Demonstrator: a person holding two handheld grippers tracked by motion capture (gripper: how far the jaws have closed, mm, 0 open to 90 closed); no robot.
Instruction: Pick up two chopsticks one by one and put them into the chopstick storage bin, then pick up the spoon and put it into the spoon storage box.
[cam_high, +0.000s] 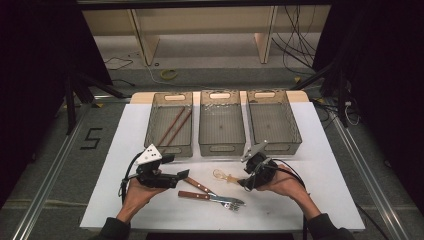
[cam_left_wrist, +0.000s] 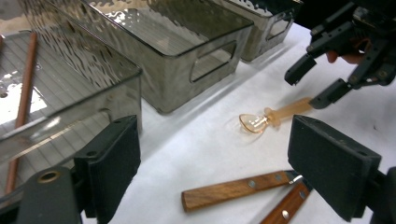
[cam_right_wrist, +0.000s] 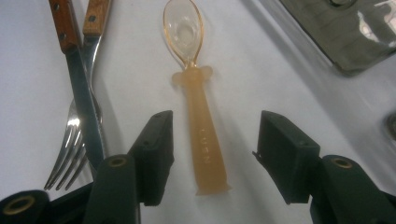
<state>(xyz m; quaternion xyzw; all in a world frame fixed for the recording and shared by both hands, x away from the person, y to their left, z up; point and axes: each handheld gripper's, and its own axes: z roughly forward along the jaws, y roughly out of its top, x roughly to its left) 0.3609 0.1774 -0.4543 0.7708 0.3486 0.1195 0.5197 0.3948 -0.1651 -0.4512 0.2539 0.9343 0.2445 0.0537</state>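
An amber see-through plastic spoon (cam_high: 223, 175) (cam_left_wrist: 273, 116) (cam_right_wrist: 198, 121) lies on the white table top (cam_high: 320, 170), its bowl pointing away from my right gripper. The right gripper (cam_high: 245, 184) (cam_right_wrist: 217, 130) (cam_left_wrist: 312, 88) is lowered over the spoon's handle. Its jaws stand on either side of the handle with gaps to both pads, so it is open. My left gripper (cam_high: 184, 175) (cam_left_wrist: 215, 163) hovers open and bare to the left, beside a wooden-handled knife (cam_high: 199, 185) (cam_left_wrist: 233, 189) (cam_right_wrist: 81, 93) and a wooden-handled fork (cam_high: 212, 198) (cam_right_wrist: 70, 163).
Three smoky see-through bins stand in a row behind: the left bin (cam_high: 168, 148) holds two brown chopsticks (cam_high: 175, 127) (cam_left_wrist: 23, 102), while the middle bin (cam_high: 220, 147) and the right bin (cam_high: 295, 130) hold nothing. Knife and fork lie crossed just left of the spoon.
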